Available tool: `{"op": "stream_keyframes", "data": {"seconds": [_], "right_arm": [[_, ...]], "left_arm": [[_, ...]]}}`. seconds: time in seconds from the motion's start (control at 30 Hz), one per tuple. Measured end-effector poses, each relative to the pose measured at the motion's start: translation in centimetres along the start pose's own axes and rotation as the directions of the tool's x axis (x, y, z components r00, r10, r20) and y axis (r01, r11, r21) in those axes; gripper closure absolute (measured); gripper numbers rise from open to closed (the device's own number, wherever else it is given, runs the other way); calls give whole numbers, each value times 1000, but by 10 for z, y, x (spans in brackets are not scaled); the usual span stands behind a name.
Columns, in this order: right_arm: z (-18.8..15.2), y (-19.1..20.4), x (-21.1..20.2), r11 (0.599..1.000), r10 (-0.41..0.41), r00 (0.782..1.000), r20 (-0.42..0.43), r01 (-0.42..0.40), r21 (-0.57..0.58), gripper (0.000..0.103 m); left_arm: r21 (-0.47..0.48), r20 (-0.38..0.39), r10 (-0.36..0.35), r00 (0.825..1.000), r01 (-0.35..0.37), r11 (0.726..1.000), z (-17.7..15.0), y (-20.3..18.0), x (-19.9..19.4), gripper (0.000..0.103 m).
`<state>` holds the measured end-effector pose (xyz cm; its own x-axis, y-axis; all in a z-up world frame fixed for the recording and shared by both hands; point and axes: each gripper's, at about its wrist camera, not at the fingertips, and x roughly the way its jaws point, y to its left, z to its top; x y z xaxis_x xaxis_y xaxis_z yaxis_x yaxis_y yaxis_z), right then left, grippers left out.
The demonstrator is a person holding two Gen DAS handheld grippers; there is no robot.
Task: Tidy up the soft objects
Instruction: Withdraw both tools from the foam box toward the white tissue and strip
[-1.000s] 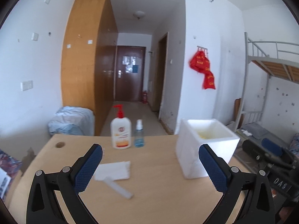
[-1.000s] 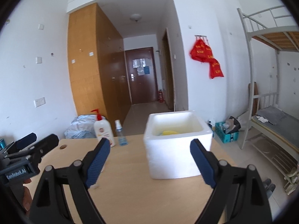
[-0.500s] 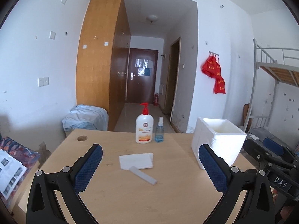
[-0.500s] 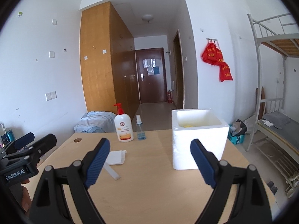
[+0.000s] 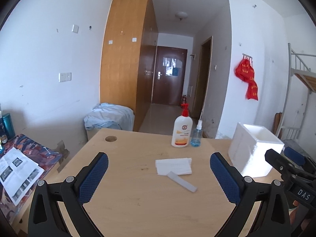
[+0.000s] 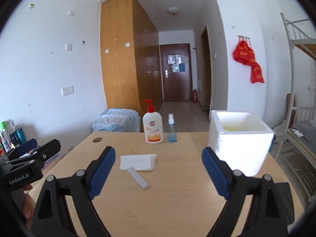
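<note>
On smooth wood point(image 5: 128, 177), folded tissue point(image 5: 173, 166)

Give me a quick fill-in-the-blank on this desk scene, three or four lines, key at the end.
1. The pump bottle has a ____ pump head.
2. The small spray bottle stands directly to the ____ of the pump bottle in both views.
3. One end of the white strip lies on the folded white ____.
4. Something ____ in colour shows inside the white foam box.

Missing words: red; right; cloth; yellow
</note>
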<state>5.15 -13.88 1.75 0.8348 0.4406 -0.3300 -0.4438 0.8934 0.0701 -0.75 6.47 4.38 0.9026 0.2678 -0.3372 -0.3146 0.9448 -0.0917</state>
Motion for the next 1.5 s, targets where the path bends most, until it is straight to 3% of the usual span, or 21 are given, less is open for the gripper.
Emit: {"op": "stream_keyframes", "data": {"seconds": [0.6, 0.9, 1.13, 1.3, 1.5], "right_arm": [[-3, 10, 80, 998, 55, 990, -129, -59, -22, 11], [-2, 8, 128, 996, 79, 972, -221, -84, -12, 11], [-2, 6, 163, 992, 113, 952, -284, -124, -20, 11], [-8, 4, 187, 992, 95, 939, -332, -119, -50, 11], [-18, 0, 217, 986, 110, 905, -410, -150, -67, 11]], "left_arm": [[8, -136, 30, 990, -29, 1000, -10, 14, 87, 0], [18, -216, 21, 976, -17, 1000, -19, 11, 137, 0], [11, -295, 9, 956, -6, 1000, -32, 8, 179, 0], [5, -354, 4, 935, -2, 1000, -42, 6, 206, 0], [27, -422, 1, 906, 11, 1000, -56, -3, 231, 0]]}}
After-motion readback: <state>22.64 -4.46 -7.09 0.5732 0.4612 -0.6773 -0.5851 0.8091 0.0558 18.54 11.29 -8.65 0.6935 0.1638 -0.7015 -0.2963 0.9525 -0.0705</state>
